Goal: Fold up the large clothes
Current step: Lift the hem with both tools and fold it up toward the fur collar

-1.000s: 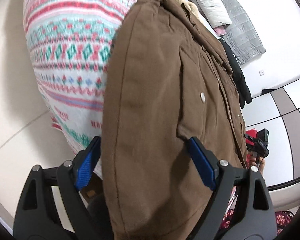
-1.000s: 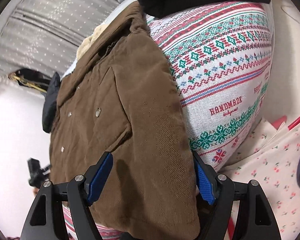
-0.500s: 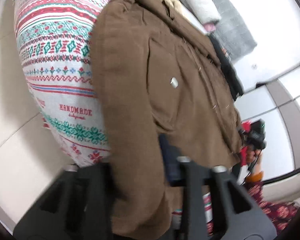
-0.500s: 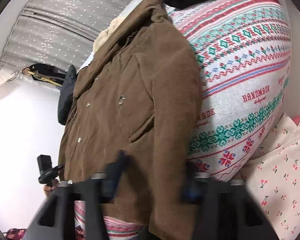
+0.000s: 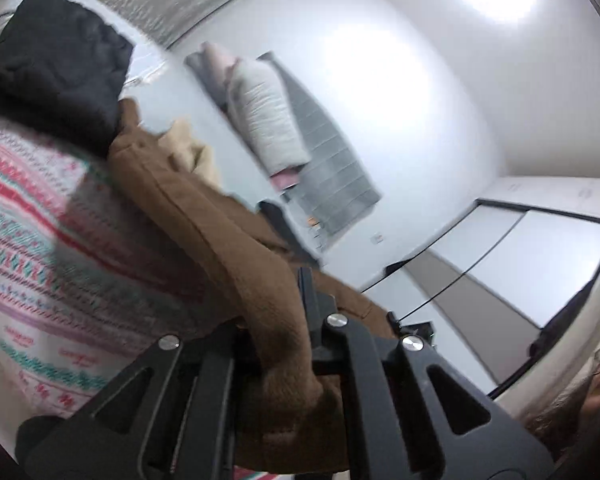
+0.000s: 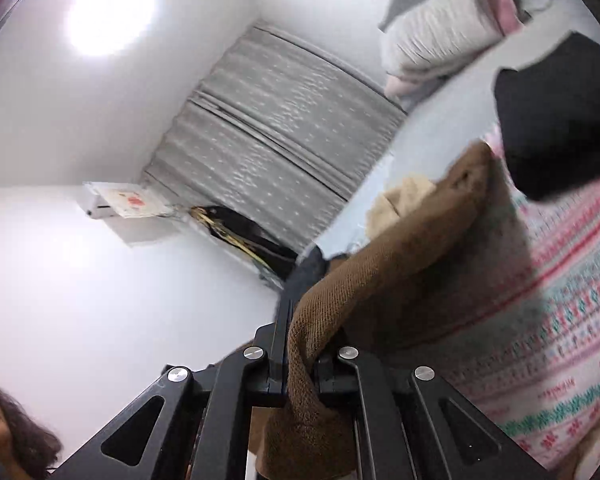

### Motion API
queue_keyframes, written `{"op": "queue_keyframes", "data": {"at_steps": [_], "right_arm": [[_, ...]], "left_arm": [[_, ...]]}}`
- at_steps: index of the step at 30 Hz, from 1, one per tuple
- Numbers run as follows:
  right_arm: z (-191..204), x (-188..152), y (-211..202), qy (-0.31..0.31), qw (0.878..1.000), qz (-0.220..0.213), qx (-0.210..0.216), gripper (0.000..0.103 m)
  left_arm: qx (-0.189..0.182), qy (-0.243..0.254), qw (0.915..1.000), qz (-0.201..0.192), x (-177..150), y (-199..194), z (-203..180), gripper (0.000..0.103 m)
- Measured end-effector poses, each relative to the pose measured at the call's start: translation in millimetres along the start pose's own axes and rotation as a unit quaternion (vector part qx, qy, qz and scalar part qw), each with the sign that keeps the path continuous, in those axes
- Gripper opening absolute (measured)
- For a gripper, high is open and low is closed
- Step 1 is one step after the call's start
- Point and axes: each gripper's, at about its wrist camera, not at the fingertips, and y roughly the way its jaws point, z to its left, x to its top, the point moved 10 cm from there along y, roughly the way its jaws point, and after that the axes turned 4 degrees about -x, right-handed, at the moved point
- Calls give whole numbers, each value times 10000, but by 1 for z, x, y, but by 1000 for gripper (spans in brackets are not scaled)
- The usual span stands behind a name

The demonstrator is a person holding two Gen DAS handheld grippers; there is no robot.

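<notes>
A brown corduroy jacket (image 5: 204, 216) with a cream lining lies on a patterned red, green and white bedcover (image 5: 24, 240); its near edge is lifted. My left gripper (image 5: 278, 316) is shut on a thick fold of that edge, its jaws pressed closed with fabric bulging out between them. In the right wrist view the same jacket (image 6: 404, 256) rises off the bedcover (image 6: 560, 312). My right gripper (image 6: 304, 336) is shut on another bunched fold, and cloth hangs down over its frame. Both grippers point about level.
A black garment (image 5: 56, 76) lies on the bed beyond the jacket. A white quilted bundle (image 5: 268, 120) and a grey quilt (image 5: 336, 176) lie farther off. Sliding wardrobe doors (image 5: 520, 276), a grey curtain (image 6: 284, 136) and a person's hair (image 6: 24, 436) edge the views.
Both grippers went from open around the jacket's edge to shut on it. Both then rose and tilted up, lifting the edge; walls and ceiling now fill the views.
</notes>
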Motion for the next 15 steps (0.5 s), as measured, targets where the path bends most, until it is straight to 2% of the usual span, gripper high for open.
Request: {"op": "queue_keyframes", "data": {"at_steps": [5,12,15], "right_arm": [[37,14,-34,-161,9976,-525,417,7],[94,28,-94,-717,9899,-1078,574,7],[105,33,-103,-918,9886,-1120,423,7]], "left_arm": [[-361,279,9982,-383,18,-42,-34,7],[-710,1016,9897,-722,22,-99,-99,7],[-577,1148,9895,-664,23,-96,-97,8]]}}
